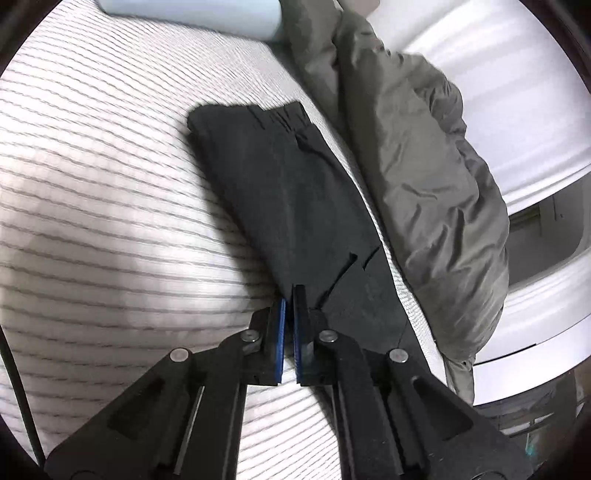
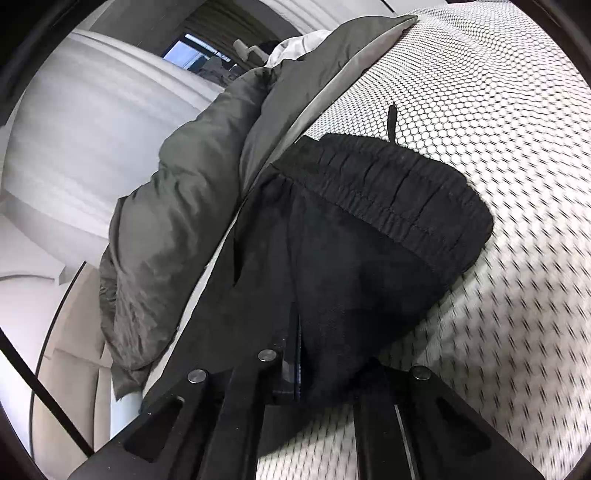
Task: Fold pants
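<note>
black pants (image 1: pixel 291 206) on mattress (image 1: pixel 110 184), both tools pinching

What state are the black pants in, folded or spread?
Folded: the black pants lie as a narrow strip on the mattress, legs stacked, waistband doubled at one end.

Home bedroom: mattress (image 1: pixel 110 206), grey duvet (image 1: pixel 424 177).

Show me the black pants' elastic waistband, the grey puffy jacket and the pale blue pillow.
Black pants' elastic waistband (image 2: pixel 402 192): right wrist view, gathered middle.
Grey puffy jacket (image 1: pixel 424 147): left wrist view, crumpled body.
Pale blue pillow (image 1: pixel 192 14): left wrist view, top side.
</note>
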The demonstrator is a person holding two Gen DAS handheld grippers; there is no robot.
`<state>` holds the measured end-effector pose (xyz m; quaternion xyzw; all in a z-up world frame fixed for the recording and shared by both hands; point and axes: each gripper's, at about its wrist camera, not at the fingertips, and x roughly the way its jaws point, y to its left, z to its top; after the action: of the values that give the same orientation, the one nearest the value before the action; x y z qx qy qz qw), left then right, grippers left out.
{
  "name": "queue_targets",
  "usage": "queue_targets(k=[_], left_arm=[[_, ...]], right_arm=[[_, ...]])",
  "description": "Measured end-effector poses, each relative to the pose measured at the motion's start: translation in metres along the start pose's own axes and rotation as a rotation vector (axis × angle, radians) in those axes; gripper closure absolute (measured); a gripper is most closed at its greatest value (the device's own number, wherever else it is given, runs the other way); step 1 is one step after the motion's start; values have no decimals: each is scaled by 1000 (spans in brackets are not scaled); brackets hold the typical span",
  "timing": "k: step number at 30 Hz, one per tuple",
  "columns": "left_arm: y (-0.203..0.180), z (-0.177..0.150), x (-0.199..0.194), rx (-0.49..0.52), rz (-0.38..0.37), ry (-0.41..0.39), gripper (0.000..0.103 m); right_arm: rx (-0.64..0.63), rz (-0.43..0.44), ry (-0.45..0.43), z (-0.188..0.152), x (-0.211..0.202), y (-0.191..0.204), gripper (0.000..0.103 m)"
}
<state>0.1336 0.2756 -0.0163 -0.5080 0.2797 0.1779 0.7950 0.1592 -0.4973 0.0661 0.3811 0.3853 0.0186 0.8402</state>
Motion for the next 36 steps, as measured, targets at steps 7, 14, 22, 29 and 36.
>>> queue_targets(k=[7,14,22,29,36], left_arm=[[51,1,-39,1,22,36,103],[41,-17,-41,17,-124,188,62],[0,-21,13,60,-132,229,40],[-1,-16,42,-6,-65,116,94],[4,-18,6,2,-69,72,98]], right_arm=[[-65,-24,57,-34,-22,-1,99],[72,0,13,-37,-19,-8,67],[68,49,-1,-32,3,-6,52],[54,51,7,-20,18,-7,52],[4,57,-3,-20,20,-2,92]])
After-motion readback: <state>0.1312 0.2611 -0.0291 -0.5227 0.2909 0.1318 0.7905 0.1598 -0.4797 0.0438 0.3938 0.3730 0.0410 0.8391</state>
